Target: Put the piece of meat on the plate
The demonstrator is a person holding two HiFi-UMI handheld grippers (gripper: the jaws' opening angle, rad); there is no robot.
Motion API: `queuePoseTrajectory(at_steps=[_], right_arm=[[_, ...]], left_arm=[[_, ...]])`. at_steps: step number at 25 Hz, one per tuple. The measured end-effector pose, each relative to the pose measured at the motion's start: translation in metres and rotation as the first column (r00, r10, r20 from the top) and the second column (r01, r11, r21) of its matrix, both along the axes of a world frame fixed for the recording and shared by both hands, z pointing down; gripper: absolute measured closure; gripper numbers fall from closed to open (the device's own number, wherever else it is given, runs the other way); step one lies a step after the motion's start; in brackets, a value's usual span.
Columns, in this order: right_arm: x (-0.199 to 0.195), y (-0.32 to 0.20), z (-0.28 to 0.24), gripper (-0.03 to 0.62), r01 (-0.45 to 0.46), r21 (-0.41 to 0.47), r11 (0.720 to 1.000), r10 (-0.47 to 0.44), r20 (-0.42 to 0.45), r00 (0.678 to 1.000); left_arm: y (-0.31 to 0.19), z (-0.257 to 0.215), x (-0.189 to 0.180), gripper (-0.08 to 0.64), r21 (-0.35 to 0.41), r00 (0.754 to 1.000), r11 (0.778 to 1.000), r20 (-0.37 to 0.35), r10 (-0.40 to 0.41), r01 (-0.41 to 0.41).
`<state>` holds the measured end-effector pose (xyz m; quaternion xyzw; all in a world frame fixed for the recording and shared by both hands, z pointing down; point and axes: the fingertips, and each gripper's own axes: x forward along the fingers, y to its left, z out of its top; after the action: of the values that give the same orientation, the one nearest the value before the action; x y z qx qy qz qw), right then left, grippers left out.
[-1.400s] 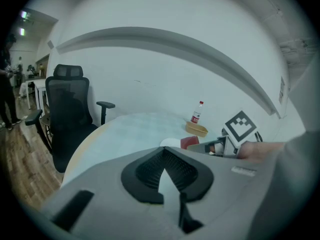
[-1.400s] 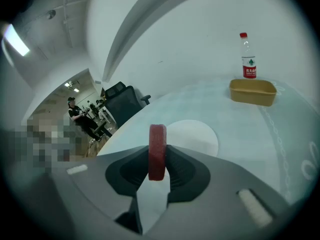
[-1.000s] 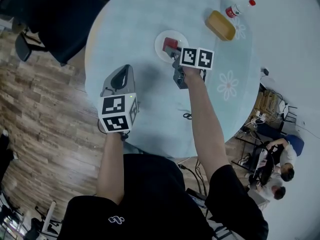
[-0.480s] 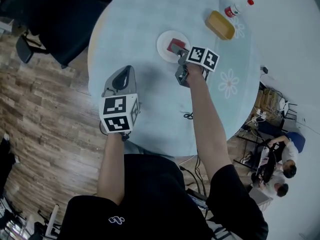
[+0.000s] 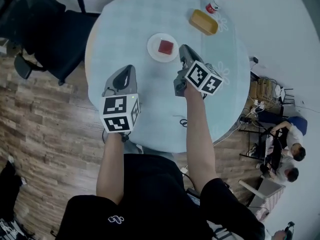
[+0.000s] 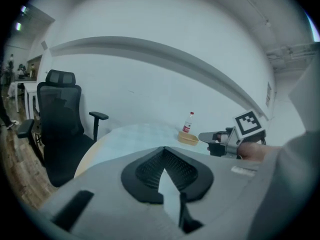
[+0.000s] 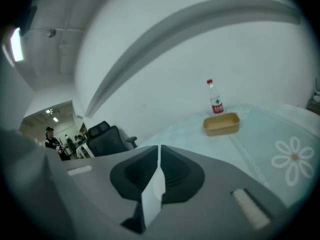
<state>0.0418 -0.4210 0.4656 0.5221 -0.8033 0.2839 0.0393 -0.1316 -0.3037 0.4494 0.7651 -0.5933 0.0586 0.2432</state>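
Observation:
A red piece of meat (image 5: 165, 47) lies on the small white plate (image 5: 155, 52) on the round pale-blue table (image 5: 125, 24). My right gripper (image 5: 183, 49) hangs just right of the plate, above the table and apart from the meat. Its jaws are closing to a thin slit in the right gripper view (image 7: 159, 150) with nothing between them. My left gripper (image 5: 123, 70) hovers over the table's near left, jaws together and empty, as the left gripper view (image 6: 163, 152) also shows. The plate and meat are hidden in both gripper views.
A tan tub (image 5: 203, 22) and a red-capped bottle (image 5: 216, 4) stand at the table's far right, also seen as tub (image 7: 221, 124) and bottle (image 7: 215, 100). A black office chair (image 5: 55, 29) stands left of the table. People sit at the right (image 5: 282, 156).
The right gripper has let go of the meat, lifted and drawn back to the right of the plate; the meat stays on the plate. The left gripper rose slightly.

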Motion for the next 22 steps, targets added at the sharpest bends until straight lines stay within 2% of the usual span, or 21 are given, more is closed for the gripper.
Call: queuePoseTrajectory(at_steps=[1, 4, 8, 14, 19, 22], right_arm=[[0.0, 0.011, -0.019, 0.587, -0.011, 0.058, 0.998, 0.01, 0.017, 1.0], [-0.005, 0.05, -0.064, 0.586, 0.0, 0.196, 0.981, -0.003, 0.015, 1.0], [-0.01, 0.088, -0.109, 0.588, -0.02, 0.322, 0.946, 0.032, -0.033, 0.999], [-0.018, 0.124, -0.133, 0.588, 0.005, 0.384, 0.923, 0.084, -0.215, 0.973], [-0.025, 0.129, -0.141, 0.588, 0.02, 0.41, 0.912, 0.088, -0.244, 0.966], [-0.031, 0.124, -0.145, 0.588, 0.031, 0.419, 0.907, 0.084, -0.252, 0.964]], left_arm=[[0.0, -0.008, 0.004, 0.566, 0.018, 1.0, 1.0, 0.003, 0.018, -0.018], [0.001, -0.039, 0.019, 0.566, 0.084, 0.997, 0.993, 0.019, 0.077, -0.078], [-0.003, -0.083, 0.037, 0.566, 0.187, 0.987, 0.97, 0.067, 0.147, -0.157], [0.006, -0.116, 0.055, 0.566, 0.282, 0.976, 0.935, 0.104, 0.191, -0.213], [0.013, -0.132, 0.058, 0.566, 0.313, 0.971, 0.921, 0.131, 0.201, -0.233], [0.011, -0.136, 0.049, 0.566, 0.322, 0.974, 0.921, 0.136, 0.183, -0.218]])
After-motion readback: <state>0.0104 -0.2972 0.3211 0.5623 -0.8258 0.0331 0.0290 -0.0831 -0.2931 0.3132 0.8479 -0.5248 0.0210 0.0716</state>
